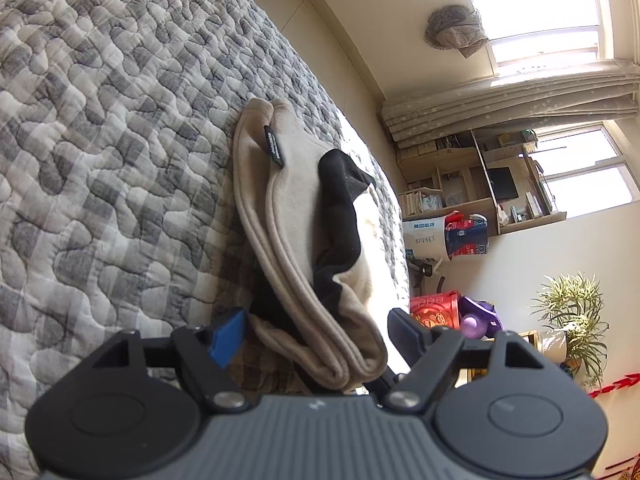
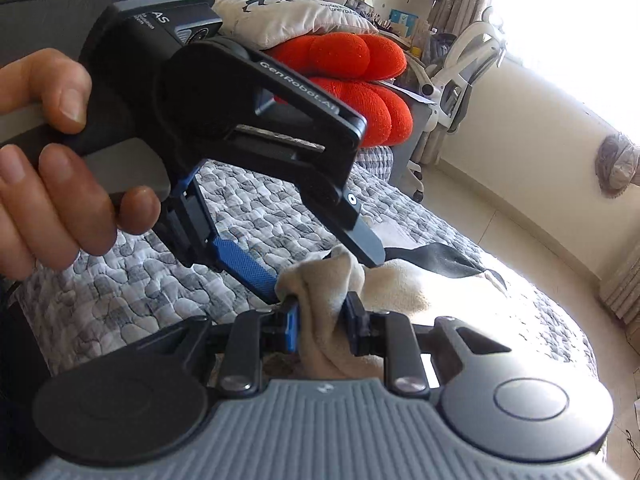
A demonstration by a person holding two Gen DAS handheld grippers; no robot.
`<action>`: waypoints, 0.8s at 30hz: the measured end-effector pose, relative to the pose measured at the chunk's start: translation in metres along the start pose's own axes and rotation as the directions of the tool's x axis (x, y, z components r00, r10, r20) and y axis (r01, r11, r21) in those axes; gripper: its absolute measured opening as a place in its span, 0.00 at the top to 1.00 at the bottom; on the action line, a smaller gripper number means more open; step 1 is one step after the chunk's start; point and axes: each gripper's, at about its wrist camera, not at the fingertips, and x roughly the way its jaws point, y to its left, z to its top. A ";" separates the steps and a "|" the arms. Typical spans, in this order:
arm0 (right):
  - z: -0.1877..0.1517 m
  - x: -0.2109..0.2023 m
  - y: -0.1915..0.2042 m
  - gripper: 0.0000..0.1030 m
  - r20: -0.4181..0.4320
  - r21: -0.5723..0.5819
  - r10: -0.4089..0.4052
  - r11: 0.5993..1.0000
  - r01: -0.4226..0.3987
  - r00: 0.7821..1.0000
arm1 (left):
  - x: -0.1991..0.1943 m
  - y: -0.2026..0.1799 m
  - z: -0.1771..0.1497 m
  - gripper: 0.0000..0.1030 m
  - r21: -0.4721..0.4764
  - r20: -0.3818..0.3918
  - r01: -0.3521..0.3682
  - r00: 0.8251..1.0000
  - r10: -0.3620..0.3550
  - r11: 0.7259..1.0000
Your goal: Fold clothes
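Observation:
A folded beige garment with black patches point(image 1: 288, 220) lies on the grey checked quilt point(image 1: 100, 140), its thick folded end toward the camera. My left gripper point(image 1: 316, 332) stands open around that end, the blue pad point(image 1: 228, 336) just clear of the cloth. In the right wrist view my right gripper point(image 2: 322, 326) is shut on a bunched fold of the same beige garment point(image 2: 404, 284). A hand point(image 2: 60, 184) holds the left gripper point(image 2: 308, 264) just above, and the cloth's tip sits between its spread fingers.
A red cushion point(image 2: 352, 80) and a white printed pillow point(image 2: 296, 20) lie at the far end of the bed. A white office chair point(image 2: 456, 76) stands beyond. Shelves point(image 1: 460, 184), bags and a potted plant point(image 1: 572, 320) line the wall past the bed's edge.

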 end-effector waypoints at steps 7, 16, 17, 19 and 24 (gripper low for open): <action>-0.001 0.006 0.005 0.76 -0.003 -0.053 -0.019 0.998 0.019 1.000 | 0.005 -0.002 0.000 0.22 0.007 0.041 -0.005 0.999 0.005 1.000; -0.003 0.009 0.010 0.76 -0.001 -0.105 -0.046 0.993 0.046 0.999 | 0.016 -0.006 -0.002 0.29 0.066 0.028 -0.024 0.999 0.023 0.998; -0.003 0.009 0.010 0.76 0.000 -0.111 -0.050 0.993 0.050 0.999 | 0.016 -0.006 -0.002 0.30 0.068 0.032 -0.027 0.999 0.025 0.997; -0.003 0.010 0.011 0.76 0.002 -0.118 -0.057 0.991 0.057 0.998 | 0.016 -0.006 -0.002 0.34 0.070 0.039 -0.036 0.999 0.033 0.997; -0.003 0.012 0.010 0.76 0.002 -0.121 -0.060 0.991 0.060 0.998 | 0.015 -0.005 -0.002 0.48 0.078 0.062 -0.056 0.997 0.051 0.995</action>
